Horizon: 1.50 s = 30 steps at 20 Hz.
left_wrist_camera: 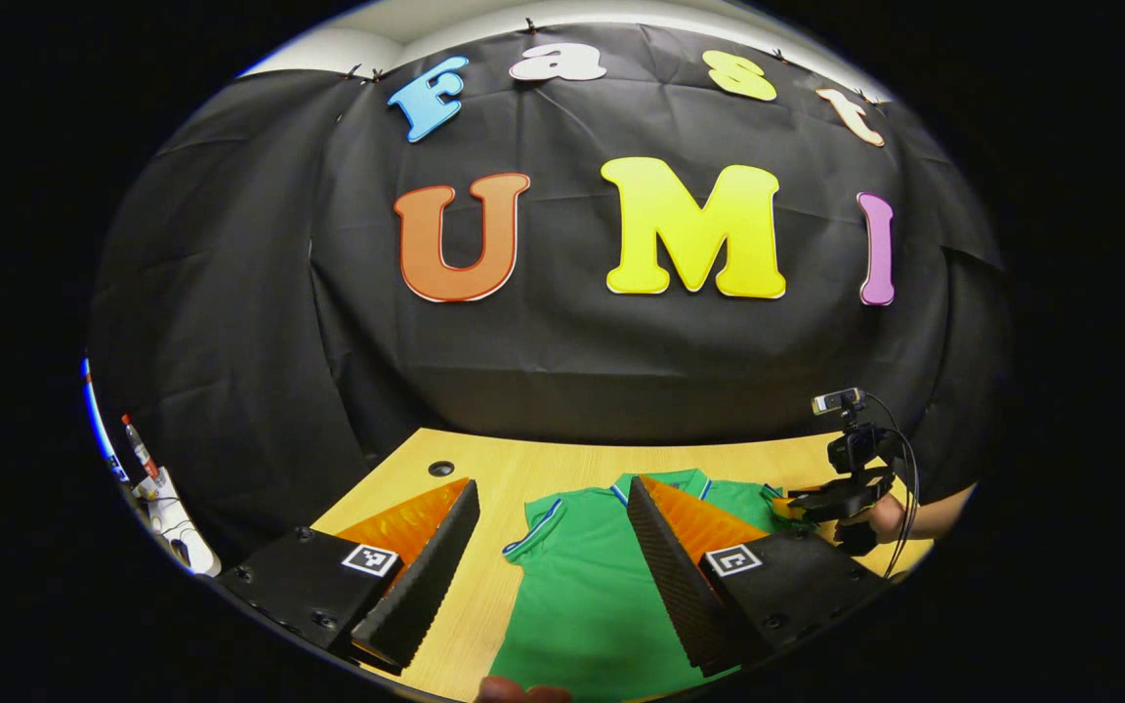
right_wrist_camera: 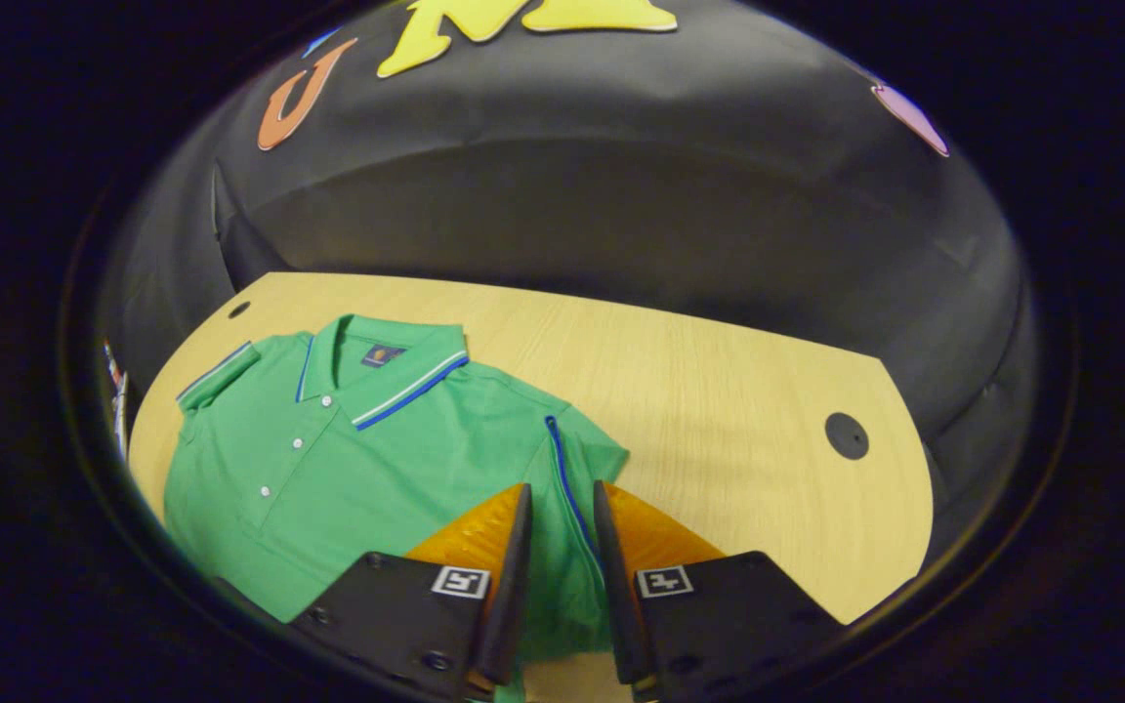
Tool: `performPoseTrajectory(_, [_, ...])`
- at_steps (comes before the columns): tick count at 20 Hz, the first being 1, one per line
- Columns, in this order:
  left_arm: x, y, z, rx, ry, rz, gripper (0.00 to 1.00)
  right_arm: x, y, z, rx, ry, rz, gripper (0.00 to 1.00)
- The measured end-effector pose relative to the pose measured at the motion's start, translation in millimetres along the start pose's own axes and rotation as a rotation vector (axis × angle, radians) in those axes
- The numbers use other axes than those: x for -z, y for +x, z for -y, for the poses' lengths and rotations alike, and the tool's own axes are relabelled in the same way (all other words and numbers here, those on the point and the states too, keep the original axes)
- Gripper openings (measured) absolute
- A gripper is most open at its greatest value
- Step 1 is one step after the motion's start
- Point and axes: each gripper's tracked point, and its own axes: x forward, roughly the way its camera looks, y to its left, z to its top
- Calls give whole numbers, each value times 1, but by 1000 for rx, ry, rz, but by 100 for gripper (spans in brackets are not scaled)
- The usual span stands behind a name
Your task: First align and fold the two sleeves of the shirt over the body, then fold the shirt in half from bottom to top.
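At the bottom of the right gripper view, the right claw (right_wrist_camera: 560,508) straddles the shirt's sleeve (right_wrist_camera: 577,469): its two fingers stand a narrow gap apart, with the blue-trimmed sleeve edge running up between them. The fabric does not look pinched yet, so I read this claw as released but nearly closed around the cuff. The green shirt (right_wrist_camera: 348,449) lies flat, front up, on the wooden bench (right_wrist_camera: 719,391), collar (right_wrist_camera: 396,366) toward the upper left of that frame, its other sleeve (right_wrist_camera: 216,376) spread out at the far left.

In the left gripper view the left claw (left_wrist_camera: 553,527) sits wide apart at the bottom of the frame, released and holding nothing, poised above the shirt's (left_wrist_camera: 592,586) near sleeve (left_wrist_camera: 533,532). At the right edge of that frame a hand (left_wrist_camera: 885,517) holds the other gripper low over the far side of the shirt.

The step in hand looks like the first sleeve fold. To do it well, the right claw should close on the cuff edge only, taking a single layer without dragging the body underneath. The lift should be low, the sleeve carried straight across toward the button placket (right_wrist_camera: 294,444) and laid flat with its trim parallel to the side seam. The left claw could press the shoulder so the body does not slide on the smooth bench.
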Motion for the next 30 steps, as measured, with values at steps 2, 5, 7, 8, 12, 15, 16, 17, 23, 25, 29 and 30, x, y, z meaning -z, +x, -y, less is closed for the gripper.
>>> performPoseTrajectory(2, [3, -1, -1, -10, -8, -9, 98, 3, 5, 1, 1, 0, -8, 36])
performPoseTrajectory(5, [6, -3, -4, -22, -11, -15, 98, 6, 8, -1, -7, 8, -23, 37])
performPoseTrajectory(7, [6, -3, -4, -27, -12, -14, 98, -2, 7, 9, 43, 1, -7, 26])
performPoseTrajectory(8, [8, -4, -5, -28, -14, -14, 98, 1, 9, 8, 40, 7, -15, 13])
performPoseTrajectory(12, [8, -7, -9, -37, -12, -15, 98, -2, 8, 5, 29, 42, -16, 1])
performPoseTrajectory(15, [8, -8, -13, -42, -15, -14, 98, -7, -4, 4, 15, 84, -22, 1])
performPoseTrajectory(16, [8, -9, -14, -43, -20, -14, 98, -9, -8, 3, 12, 99, -20, 1])
performPoseTrajectory(17, [8, -9, -16, -44, -24, -12, 98, -14, -12, 3, 12, 112, -10, 1])
performPoseTrajectory(23, [17, -13, -35, -68, -59, -14, 98, -47, -33, -10, 10, 132, 36, 1])
performPoseTrajectory(25, [19, -16, -43, -79, -67, -14, 98, -50, -33, -18, 18, 134, 32, 1])
performPoseTrajectory(29, [26, -22, -62, -105, -85, -25, 99, -48, -26, -36, 54, 137, 8, 1])
performPoseTrajectory(30, [28, -23, -67, -110, -89, -28, 98, -48, -24, -42, 60, 136, 4, 0])
